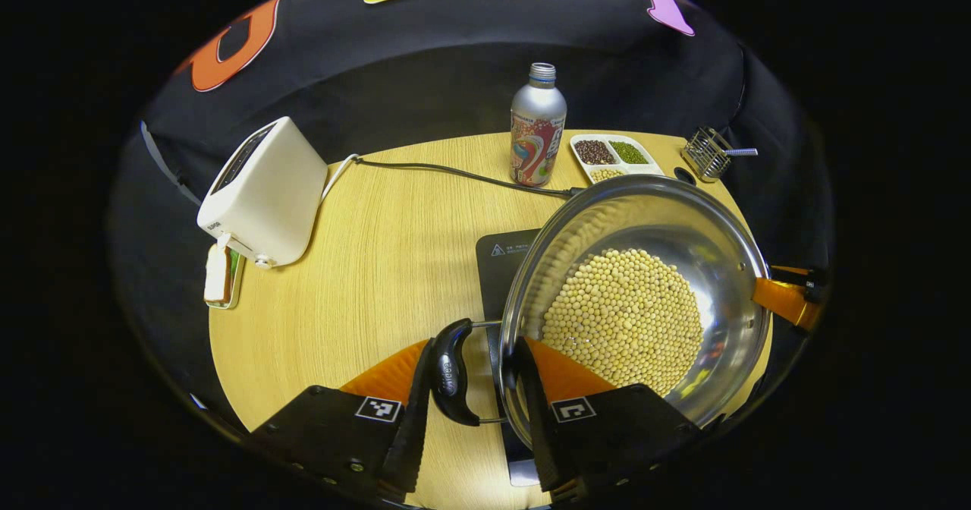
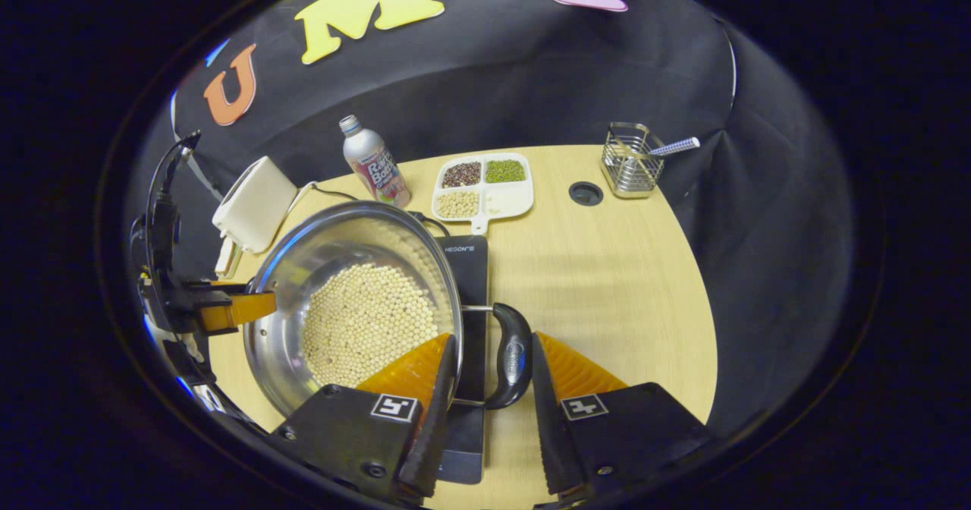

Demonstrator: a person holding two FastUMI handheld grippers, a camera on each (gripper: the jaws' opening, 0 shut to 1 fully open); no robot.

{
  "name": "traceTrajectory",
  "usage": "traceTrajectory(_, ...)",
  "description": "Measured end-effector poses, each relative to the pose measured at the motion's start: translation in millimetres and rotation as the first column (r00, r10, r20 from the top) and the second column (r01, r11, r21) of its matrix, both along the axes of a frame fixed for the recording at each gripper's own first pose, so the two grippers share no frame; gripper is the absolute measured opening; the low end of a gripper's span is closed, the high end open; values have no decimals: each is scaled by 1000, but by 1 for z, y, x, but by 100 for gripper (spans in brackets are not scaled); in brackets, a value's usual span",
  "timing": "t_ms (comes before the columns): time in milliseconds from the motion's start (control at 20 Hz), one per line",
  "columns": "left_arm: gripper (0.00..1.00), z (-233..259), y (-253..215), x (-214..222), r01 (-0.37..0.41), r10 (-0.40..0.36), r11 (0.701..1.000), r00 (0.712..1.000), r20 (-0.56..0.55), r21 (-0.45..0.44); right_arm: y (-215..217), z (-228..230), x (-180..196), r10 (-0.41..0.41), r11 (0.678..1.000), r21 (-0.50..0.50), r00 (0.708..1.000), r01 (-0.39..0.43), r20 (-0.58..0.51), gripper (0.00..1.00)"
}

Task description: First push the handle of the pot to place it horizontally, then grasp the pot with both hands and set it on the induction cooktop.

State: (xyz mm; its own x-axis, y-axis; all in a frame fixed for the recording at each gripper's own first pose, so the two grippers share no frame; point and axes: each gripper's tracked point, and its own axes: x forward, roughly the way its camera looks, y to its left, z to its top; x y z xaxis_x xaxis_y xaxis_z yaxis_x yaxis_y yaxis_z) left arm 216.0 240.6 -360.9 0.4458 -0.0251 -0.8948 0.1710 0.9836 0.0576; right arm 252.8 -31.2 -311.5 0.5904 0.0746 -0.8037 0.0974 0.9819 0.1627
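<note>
My left gripper (image 1: 470, 419) has one finger outside the pot's black handle (image 1: 451, 372) and the other inside the pot (image 1: 645, 229), against the wall, so handle and rim sit between the two fingers; I cannot tell for sure that both press firmly. My right gripper (image 2: 489, 411) does the same on the opposite handle (image 2: 512, 354), one finger inside the rim, one outside the grip. The pot appears to be carried between them, hanging over the induction cooktop (image 1: 504, 256), which peeks out dark beneath its near and left edges; whether the base already touches the glass I cannot tell. Inside lies a thick bed of pale beans (image 1: 622, 320). My worry is tilt: if one hand drops faster, the beans would slide to the low side and could spill over the rim. The handles look hinged on wire loops, so a loose pinch might let one swivel and the pot lurch. Behind the cooktop stand a bottle (image 1: 537, 127) and a tray of grains (image 1: 611, 155), near enough for the far rim to nudge, and the cooktop's cable (image 1: 455, 170) runs there too.
</note>
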Motion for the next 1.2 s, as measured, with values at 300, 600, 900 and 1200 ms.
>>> traceTrajectory(300, 57, -3, -3, 6, 24, -24, 1000, 999, 35, 10, -5, -4, 0, 15, 1000, -18, 998, -14, 65, 54)
traceTrajectory(600, 58, -2, -1, 4, 27, -27, 1000, 998, 56, 1, -5, -7, 2, 16, 1000, -15, 997, -15, 74, 55)
traceTrajectory(900, 72, 7, 3, 8, 51, -50, 999, 992, 116, -11, -5, -9, -5, 22, 999, -27, 997, -20, 68, 73)
traceTrajectory(1200, 97, 39, 17, 1, 37, -46, 999, 952, 302, 36, -3, 21, -10, 55, 993, -116, 975, -30, 216, 92)
